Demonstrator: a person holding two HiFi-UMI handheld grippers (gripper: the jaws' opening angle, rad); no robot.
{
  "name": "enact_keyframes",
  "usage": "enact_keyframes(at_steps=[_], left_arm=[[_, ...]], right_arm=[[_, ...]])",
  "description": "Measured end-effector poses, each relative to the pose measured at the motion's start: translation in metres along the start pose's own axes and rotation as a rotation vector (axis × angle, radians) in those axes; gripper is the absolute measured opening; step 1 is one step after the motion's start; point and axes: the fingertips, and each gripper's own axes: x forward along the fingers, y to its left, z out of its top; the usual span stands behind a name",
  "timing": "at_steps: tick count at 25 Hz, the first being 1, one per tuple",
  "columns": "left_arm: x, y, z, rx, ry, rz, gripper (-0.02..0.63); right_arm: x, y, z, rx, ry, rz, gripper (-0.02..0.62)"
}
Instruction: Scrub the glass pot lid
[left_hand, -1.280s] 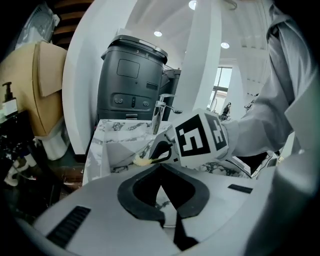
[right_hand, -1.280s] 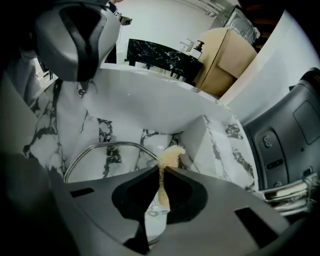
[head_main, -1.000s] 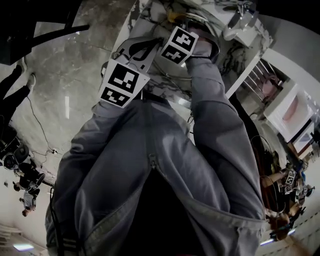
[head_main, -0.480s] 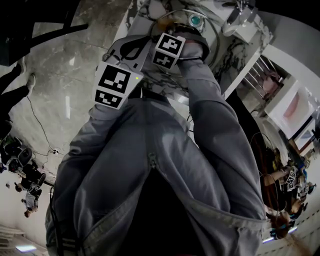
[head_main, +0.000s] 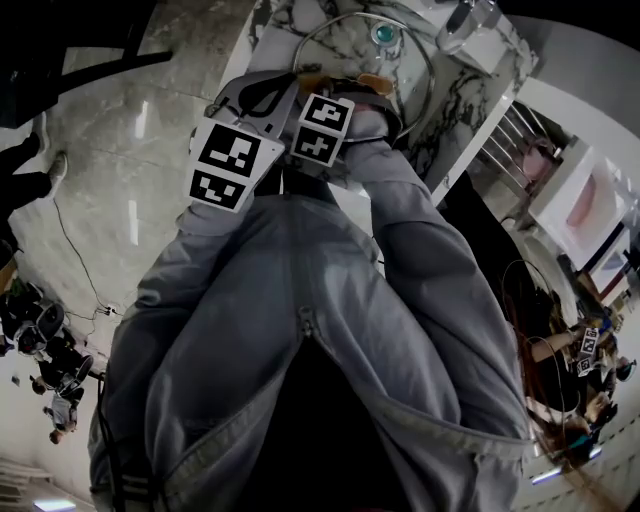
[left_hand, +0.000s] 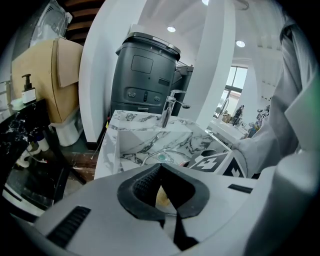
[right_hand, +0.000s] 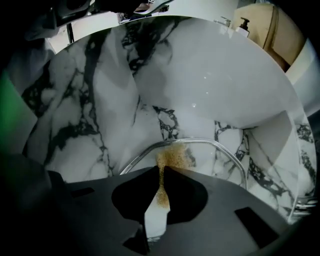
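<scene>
Inside the marble sink (right_hand: 75, 130), the glass lid (right_hand: 215, 165) was found resting in the basin, with its metal rim showing as an arc just ahead of the right gripper (right_hand: 161, 169). That gripper's jaws were noted clenched on a thin brown scrubbing pad (right_hand: 172, 156). The pad stood out past the tips and was pressed on the glass just within the near rim.

The left gripper (left_hand: 160, 169) was observed with its black ribbed jaws closed tip to tip. The lid's rim and its teal knob (left_hand: 161, 157) were seen just beyond those tips, and a yellowish-brown patch was visible through the gap behind them. Whether the tips pinched the lid's edge could not be established from any view.

From the head view, both grippers were recorded close together at the near edge of the sink, the left one to the left, each with its marker cube turned upward and a grey sleeve (head_main: 420, 230) behind it. The lid was seen there as a wide ring filling most of the basin, with the knob toward the far side. A tap (left_hand: 168, 106) was noted at the far side of the sink, and a tall dark grey machine (left_hand: 145, 75) stood behind it.
</scene>
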Motion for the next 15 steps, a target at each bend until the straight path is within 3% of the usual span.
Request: enact_keyframes(at_steps=[7,12,15], left_arm=[[-0.001,-0.01,0.002,0.019,0.024,-0.033,0.015],[0.01,-0.016,-0.001,0.031,0.052,-0.062,0.015],[0.02,-0.019,-0.001,0.04,0.071,-0.078,0.015]], right_arm=[[-0.004,0.038,0.003,0.073,-0.024,0.196,0.048],[-0.015,0.051,0.005,0.185,-0.147,0.343,0.048],[-0.036,0.041,0.003,0.239,-0.24,0.357,0.048]])
